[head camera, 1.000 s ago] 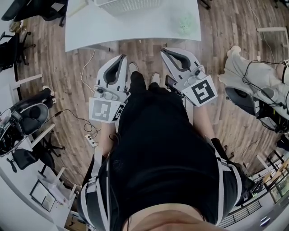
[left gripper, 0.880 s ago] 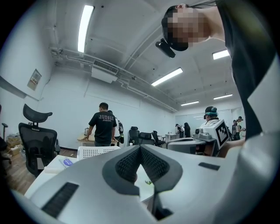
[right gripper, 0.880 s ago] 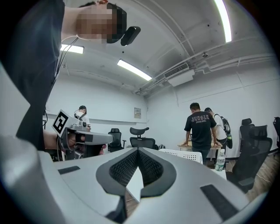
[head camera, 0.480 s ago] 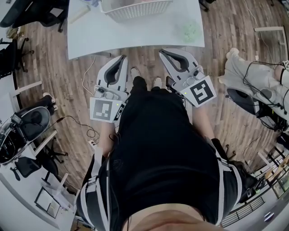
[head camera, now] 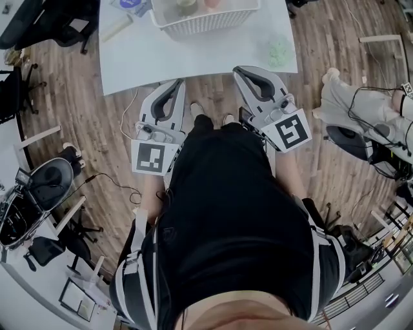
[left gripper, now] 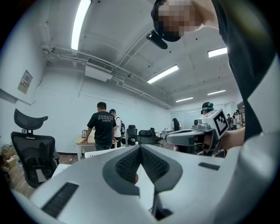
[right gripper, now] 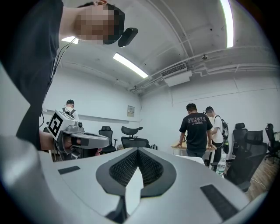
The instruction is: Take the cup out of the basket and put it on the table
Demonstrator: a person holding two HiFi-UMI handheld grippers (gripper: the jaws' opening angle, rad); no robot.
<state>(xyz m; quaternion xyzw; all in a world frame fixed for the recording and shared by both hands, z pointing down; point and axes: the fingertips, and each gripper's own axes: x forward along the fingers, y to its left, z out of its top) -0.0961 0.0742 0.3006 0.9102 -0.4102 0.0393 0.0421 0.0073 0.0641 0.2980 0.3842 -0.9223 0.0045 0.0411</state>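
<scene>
Cup: not clearly made out. A greenish shape (head camera: 186, 3) and a pinkish shape (head camera: 213, 3) sit inside the basket, both cut off by the top of the head view, and which of them is the cup cannot be told.
Basket (head camera: 206, 19): white, with slotted walls, standing at the far edge of the tabletop.
Table (head camera: 187, 55): white tabletop on a wooden floor. A pale green object (head camera: 279, 51) lies near its right near corner, well apart from the basket.
Left gripper (head camera: 175, 84): jaws closed tip to tip with nothing between them, as the left gripper view (left gripper: 140, 148) shows. It points at the near edge of the tabletop.
Right gripper (head camera: 239, 70): jaws likewise pressed together and empty (right gripper: 138, 149), with the tip at the near edge.
Background: two people (right gripper: 197, 131) stand at a desk, beside office chairs (right gripper: 133, 138).
</scene>
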